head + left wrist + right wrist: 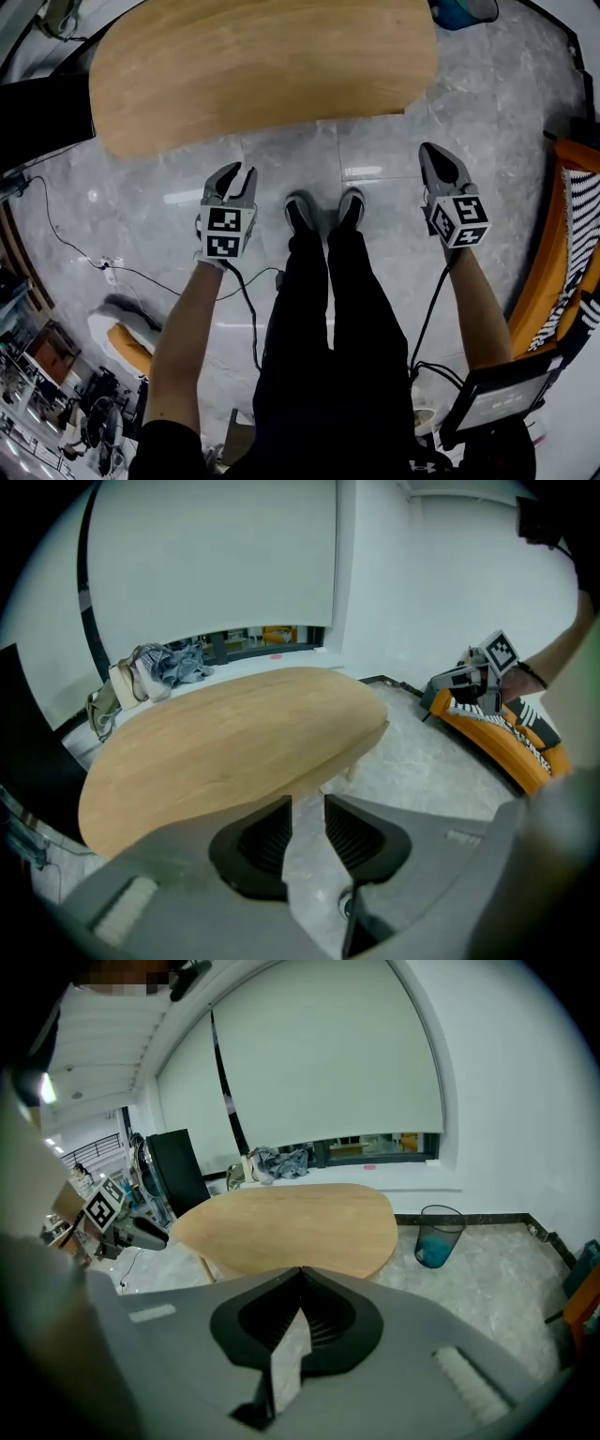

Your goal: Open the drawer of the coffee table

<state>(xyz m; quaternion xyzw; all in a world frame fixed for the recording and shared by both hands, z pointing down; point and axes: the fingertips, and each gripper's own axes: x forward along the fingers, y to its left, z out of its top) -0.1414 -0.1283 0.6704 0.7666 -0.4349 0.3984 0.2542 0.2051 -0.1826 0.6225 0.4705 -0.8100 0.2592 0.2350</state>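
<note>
- Grey left claw [234,172]: jaws spread, nothing between.
- Grey right claw [433,152]: pressed together, empty.
- Oval light-wood bench [262,66] stands on the grey marble floor [375,164], ahead of both claws, apart from them.

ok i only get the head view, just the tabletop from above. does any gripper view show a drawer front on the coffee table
observer: no drawer front shows. The left gripper view catches only the coffee table from the side: its top's edge and one leg beneath.
operator: are the left jaws open
observer: yes, the left gripper has its jaws apart, with only floor seen between them.
operator: and the right
observer: the right gripper has its jaws together, with nothing held.
</note>
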